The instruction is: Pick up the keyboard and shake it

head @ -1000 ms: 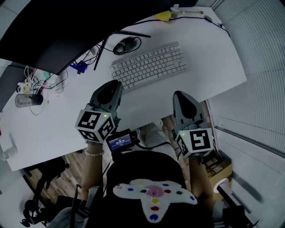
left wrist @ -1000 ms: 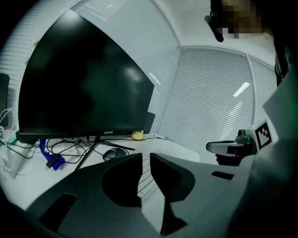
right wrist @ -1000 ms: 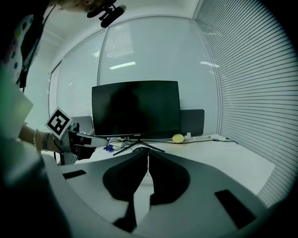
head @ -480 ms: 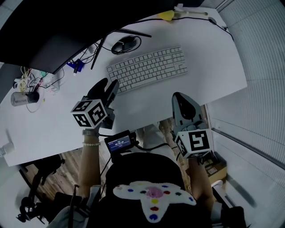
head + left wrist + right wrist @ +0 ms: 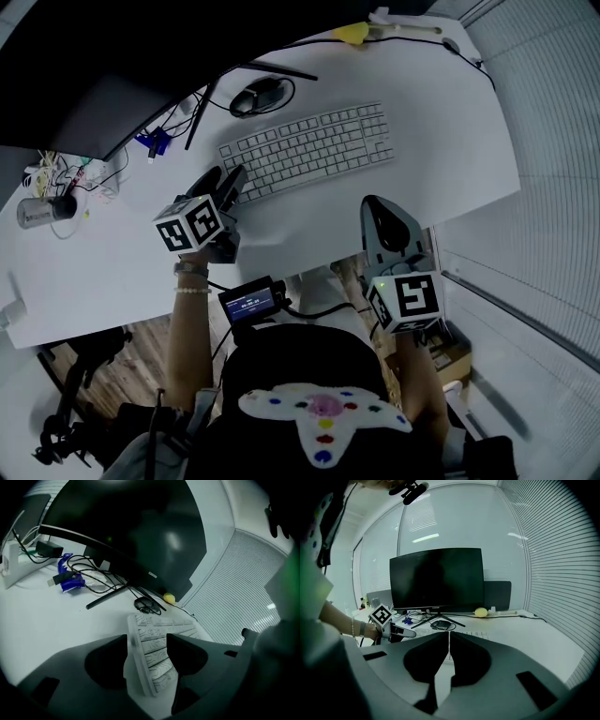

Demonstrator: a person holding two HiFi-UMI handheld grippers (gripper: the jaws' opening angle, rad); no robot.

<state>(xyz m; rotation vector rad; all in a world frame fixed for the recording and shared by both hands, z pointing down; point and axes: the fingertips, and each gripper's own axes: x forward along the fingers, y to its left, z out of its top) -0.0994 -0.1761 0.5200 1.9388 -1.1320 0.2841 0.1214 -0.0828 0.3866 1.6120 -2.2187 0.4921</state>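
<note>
The white keyboard (image 5: 305, 150) lies slantwise on the white desk (image 5: 450, 122), in front of the monitor. My left gripper (image 5: 230, 183) sits low at the keyboard's left end. Its jaws have just been opening and now stand wide. In the left gripper view the keyboard's end (image 5: 152, 660) lies between the jaws of the left gripper (image 5: 147, 641), and the pads do not press on it. My right gripper (image 5: 373, 202) hangs at the desk's near edge, off the keyboard's right end, shut and empty. The right gripper (image 5: 449, 637) shows its jaws closed together, and the left gripper (image 5: 398, 631) appears far left there.
A dark monitor (image 5: 436, 581) on a stand rises behind the keyboard. A black mouse (image 5: 258, 94) lies by the stand's foot. Cables and a blue plug (image 5: 155, 142) clutter the back left, a jar (image 5: 37, 211) further left. A yellow object (image 5: 345, 33) sits far back.
The left gripper has dropped toward the desk, rolled, and opened its jaws around the keyboard's left end. The right gripper has shifted only slightly.
</note>
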